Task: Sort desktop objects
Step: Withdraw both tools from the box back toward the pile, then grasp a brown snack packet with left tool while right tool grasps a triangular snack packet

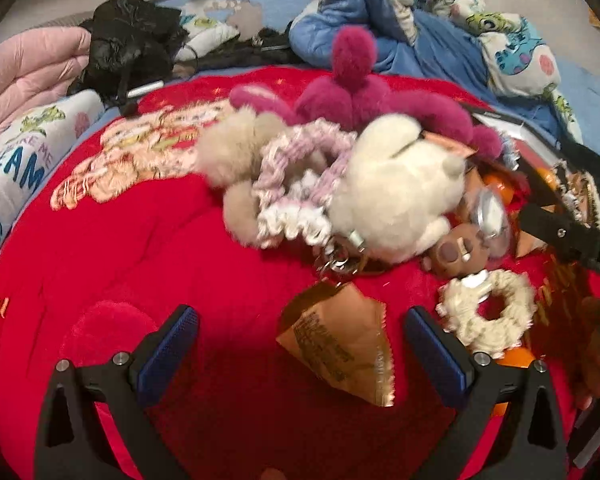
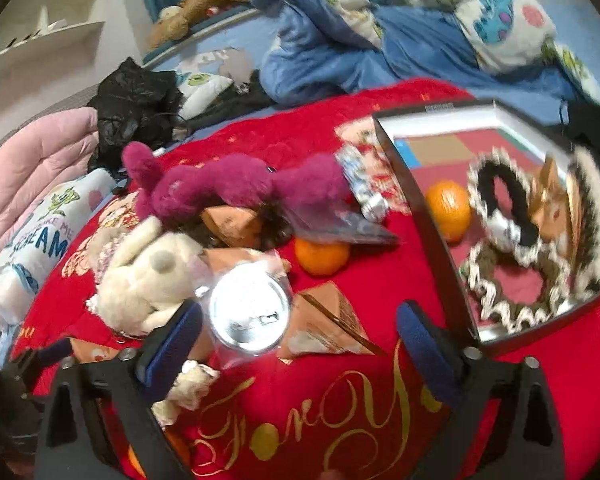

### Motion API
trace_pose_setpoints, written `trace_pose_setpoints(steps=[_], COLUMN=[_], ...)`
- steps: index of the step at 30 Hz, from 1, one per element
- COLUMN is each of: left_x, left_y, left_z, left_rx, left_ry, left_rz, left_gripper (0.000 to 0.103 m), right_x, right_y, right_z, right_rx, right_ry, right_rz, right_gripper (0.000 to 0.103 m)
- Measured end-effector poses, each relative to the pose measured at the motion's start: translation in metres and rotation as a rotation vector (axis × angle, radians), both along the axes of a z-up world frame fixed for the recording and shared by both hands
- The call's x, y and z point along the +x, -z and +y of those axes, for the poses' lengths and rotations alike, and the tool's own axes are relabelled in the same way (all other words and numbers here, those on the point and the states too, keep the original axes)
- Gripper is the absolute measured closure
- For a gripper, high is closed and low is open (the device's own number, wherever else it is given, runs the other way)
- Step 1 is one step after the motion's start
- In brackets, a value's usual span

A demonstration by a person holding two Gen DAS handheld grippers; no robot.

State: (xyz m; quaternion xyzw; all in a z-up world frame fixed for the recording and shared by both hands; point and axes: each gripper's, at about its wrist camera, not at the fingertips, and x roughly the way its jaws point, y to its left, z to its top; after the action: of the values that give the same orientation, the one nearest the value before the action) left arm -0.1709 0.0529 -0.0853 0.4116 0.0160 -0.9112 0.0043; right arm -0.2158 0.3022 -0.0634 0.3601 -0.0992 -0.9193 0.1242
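Observation:
My left gripper (image 1: 300,332) is open and empty, its blue pads either side of a tan triangular packet (image 1: 340,348) on the red cushion (image 1: 140,264). Beyond lie a cream plush bear (image 1: 396,200), a magenta plush (image 1: 360,92) and a cream scrunchie (image 1: 488,312). My right gripper (image 2: 300,332) is open and empty over a round silver tin lid (image 2: 250,312) and another tan packet (image 2: 324,316). A black-rimmed box (image 2: 432,224) at the right holds an orange (image 2: 448,210), a black scrunchie (image 2: 504,204) and other scrunchies. A second orange (image 2: 322,256) lies on the cushion.
A blue patterned duvet (image 2: 380,12) is heaped at the back. A black plastic bag (image 2: 136,100) and a pink quilt (image 2: 32,168) lie at the left. A printed pillow (image 1: 16,160) borders the cushion's left edge. White shelves (image 2: 48,28) stand far left.

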Motion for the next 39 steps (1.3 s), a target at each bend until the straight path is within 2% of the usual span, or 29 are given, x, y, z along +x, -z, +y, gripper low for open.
trace_pose_setpoints(steps=[3, 5, 10, 27, 29, 30, 36, 38, 39], left_x=[-0.003, -0.003, -0.004, -0.005, -0.004, -0.004, -0.005, -0.004, -0.003], left_y=[0.007, 0.007, 0.011, 0.013, 0.013, 0.013, 0.013, 0.011, 0.011], left_z=[-0.003, -0.002, 0.0, 0.005, 0.004, 0.003, 0.004, 0.005, 0.005], left_rx=[0.011, 0.006, -0.004, -0.008, 0.003, 0.005, -0.005, -0.003, -0.004], left_ry=[-0.009, -0.01, -0.013, -0.014, -0.014, -0.014, -0.015, -0.01, -0.005], left_rz=[-0.028, -0.028, -0.042, -0.05, -0.046, -0.047, -0.047, -0.034, -0.025], left_gripper=[0.0, 0.0, 0.0, 0.0, 0.0, 0.0, 0.001, 0.011, 0.02], right_x=[-0.007, -0.007, -0.007, -0.007, -0.007, -0.006, -0.003, -0.003, -0.003], right_y=[0.012, 0.013, 0.012, 0.014, 0.014, 0.014, 0.013, 0.013, 0.013], right_z=[0.009, 0.012, 0.006, -0.004, -0.005, -0.004, 0.001, -0.001, -0.001], right_rx=[-0.05, -0.063, -0.002, 0.083, 0.112, 0.136, 0.128, 0.139, 0.147], right_ry=[0.008, 0.011, 0.019, 0.022, 0.053, 0.086, 0.102, 0.103, 0.105], right_rz=[-0.056, -0.059, -0.072, -0.079, -0.082, -0.083, -0.083, -0.083, -0.082], right_gripper=[0.011, 0.013, 0.018, 0.019, 0.035, 0.049, 0.052, 0.052, 0.052])
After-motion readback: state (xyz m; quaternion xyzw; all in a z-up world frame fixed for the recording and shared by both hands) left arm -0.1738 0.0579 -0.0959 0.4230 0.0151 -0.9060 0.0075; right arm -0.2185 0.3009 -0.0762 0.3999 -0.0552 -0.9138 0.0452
